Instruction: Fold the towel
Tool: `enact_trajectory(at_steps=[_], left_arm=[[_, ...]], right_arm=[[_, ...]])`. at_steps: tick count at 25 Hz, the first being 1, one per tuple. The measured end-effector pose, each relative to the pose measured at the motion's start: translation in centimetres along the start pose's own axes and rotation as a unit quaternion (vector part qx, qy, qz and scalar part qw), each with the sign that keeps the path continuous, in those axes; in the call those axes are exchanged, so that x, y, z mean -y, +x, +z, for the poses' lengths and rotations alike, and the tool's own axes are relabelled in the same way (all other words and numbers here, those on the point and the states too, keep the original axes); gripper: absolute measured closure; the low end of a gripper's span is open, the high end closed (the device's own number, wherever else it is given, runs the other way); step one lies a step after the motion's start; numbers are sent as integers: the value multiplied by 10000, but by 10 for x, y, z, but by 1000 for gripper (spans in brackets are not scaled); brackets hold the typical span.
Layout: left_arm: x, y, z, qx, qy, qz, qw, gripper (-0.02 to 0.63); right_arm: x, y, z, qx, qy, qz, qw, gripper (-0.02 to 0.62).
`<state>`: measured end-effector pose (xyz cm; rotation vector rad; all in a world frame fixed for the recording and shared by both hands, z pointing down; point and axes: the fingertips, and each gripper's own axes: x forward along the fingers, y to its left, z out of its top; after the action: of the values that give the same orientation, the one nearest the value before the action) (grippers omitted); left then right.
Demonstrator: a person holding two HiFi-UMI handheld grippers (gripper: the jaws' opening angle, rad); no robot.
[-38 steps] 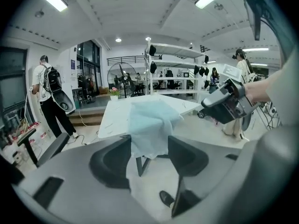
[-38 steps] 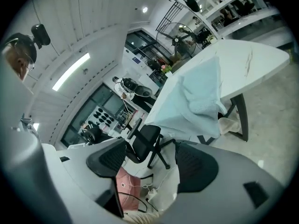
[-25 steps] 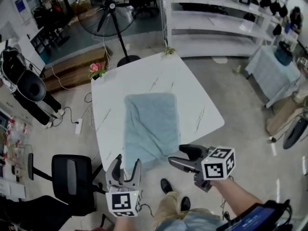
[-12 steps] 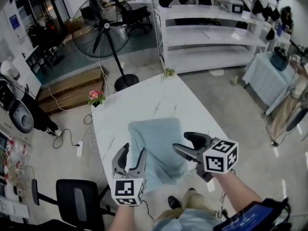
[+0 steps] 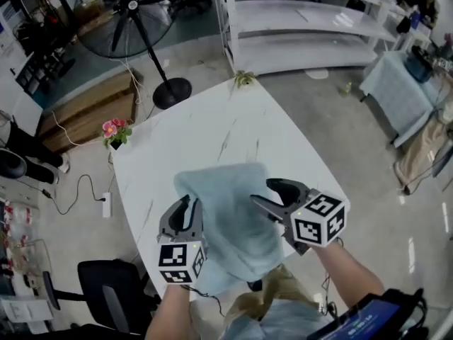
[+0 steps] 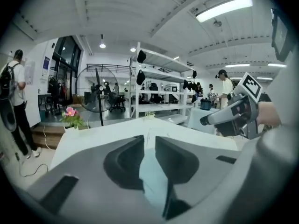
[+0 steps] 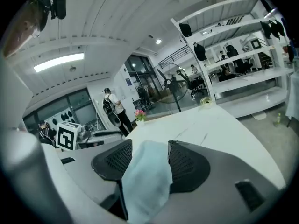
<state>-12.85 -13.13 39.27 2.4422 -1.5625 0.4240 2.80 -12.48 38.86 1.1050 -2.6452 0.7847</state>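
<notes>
A light blue towel (image 5: 233, 222) lies on the white marble table (image 5: 212, 126), and its near part is bunched between my two grippers. My left gripper (image 5: 187, 210) is at the towel's near left edge. Its jaws have just been closing and now stand narrow, pinching a fold of towel (image 6: 152, 171). My right gripper (image 5: 272, 195) is at the near right edge. Its jaws have also been closing but remain wide apart, with a thick bunch of towel (image 7: 145, 176) rising between them. The right gripper (image 6: 224, 118) shows in the left gripper view too.
A small plant (image 5: 244, 78) sits on the table's far corner. On the floor stand a pedestal fan (image 5: 131, 6), a flower pot (image 5: 110, 129) and a black chair (image 5: 117, 289). White shelves (image 5: 304, 20) are behind, and a cloth-covered stand (image 5: 403, 91) at right.
Both grippers have moved forward from the table's near edge onto the towel's near corners. Both pairs of jaws have narrowed, the left far more. The towel's near part is now bunched up.
</notes>
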Motion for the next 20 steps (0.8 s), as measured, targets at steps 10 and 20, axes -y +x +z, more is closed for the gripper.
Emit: enact_trajectory(at_steps=[10, 20], left_arm=[[-41, 93, -74, -1379, 470, 278, 9889, 597], [-54, 139, -111, -2438, 557, 187, 9680, 597]], right_arm=[[82, 69, -61, -1262, -1429, -858, 9779, 580], [131, 109, -79, -2329, -2101, -1074, 9434, 581]])
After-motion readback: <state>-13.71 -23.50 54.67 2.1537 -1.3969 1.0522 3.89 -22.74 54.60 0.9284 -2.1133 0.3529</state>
